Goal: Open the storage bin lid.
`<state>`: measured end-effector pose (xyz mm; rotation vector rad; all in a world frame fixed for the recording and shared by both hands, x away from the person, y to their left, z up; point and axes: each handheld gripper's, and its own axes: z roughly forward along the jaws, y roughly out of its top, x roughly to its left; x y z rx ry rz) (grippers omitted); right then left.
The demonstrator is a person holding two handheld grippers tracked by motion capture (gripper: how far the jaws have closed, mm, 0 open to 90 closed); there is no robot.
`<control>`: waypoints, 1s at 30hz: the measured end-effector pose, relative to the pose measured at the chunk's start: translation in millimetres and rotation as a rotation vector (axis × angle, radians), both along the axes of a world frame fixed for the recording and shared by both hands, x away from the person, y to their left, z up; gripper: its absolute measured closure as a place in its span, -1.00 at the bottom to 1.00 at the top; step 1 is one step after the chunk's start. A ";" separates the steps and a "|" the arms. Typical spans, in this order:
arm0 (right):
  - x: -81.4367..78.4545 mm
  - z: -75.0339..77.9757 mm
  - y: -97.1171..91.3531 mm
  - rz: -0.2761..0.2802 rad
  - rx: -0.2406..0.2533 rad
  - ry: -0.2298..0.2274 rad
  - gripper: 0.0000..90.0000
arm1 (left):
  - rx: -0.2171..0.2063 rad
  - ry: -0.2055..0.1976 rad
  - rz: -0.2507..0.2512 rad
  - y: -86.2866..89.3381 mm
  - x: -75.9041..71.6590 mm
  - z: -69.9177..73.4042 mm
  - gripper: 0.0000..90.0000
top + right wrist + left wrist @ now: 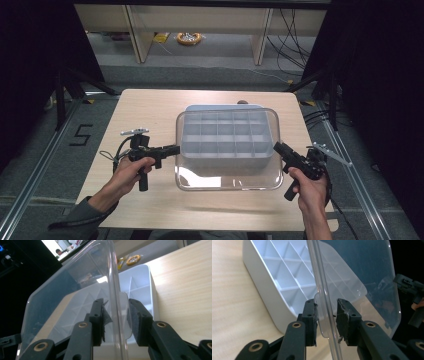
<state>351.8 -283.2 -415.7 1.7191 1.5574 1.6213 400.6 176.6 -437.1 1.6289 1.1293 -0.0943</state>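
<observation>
Both grippers (172, 149) (278, 148) clamp clear lid (227, 177) edges; lid between them.

You have a clear plastic lid (227, 176) with rounded corners and a raised rim, held just above a white divided tray (226, 136) near the middle of the worktop. The lid lies roughly level, shifted towards the near side, so its near part overhangs the tray. The tray's rows of small rectangular compartments look bare.

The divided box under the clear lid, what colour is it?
The box is pale grey-white, clearest in the left gripper view.
</observation>
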 end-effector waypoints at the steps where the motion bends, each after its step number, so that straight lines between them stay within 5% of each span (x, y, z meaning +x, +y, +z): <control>1: -2.3 -1.0 0.2 -0.004 -0.010 0.001 0.49 | 0.006 0.009 -0.010 0.5 -1.6 -2.5 0.52; 11: -13.6 -9.9 6.3 0.000 0.013 0.037 0.48 | 0.023 0.005 0.007 1.7 -9.2 -12.5 0.52; 14: -14.8 -14.1 4.4 0.011 -0.021 0.028 0.48 | 0.019 -0.007 -0.003 4.3 -12.3 -11.9 0.52; 20: -26.3 -18.1 6.3 0.012 0.042 0.055 0.47 | 0.017 -0.010 -0.007 5.3 -22.1 -12.3 0.52; 21: -27.1 -19.9 4.2 0.016 0.012 0.038 0.47 | 0.021 -0.008 -0.016 5.2 -24.9 -14.2 0.52; 30: -41.3 -25.8 3.4 0.015 0.031 0.047 0.47 | 0.020 0.009 -0.038 3.4 -38.3 -21.5 0.52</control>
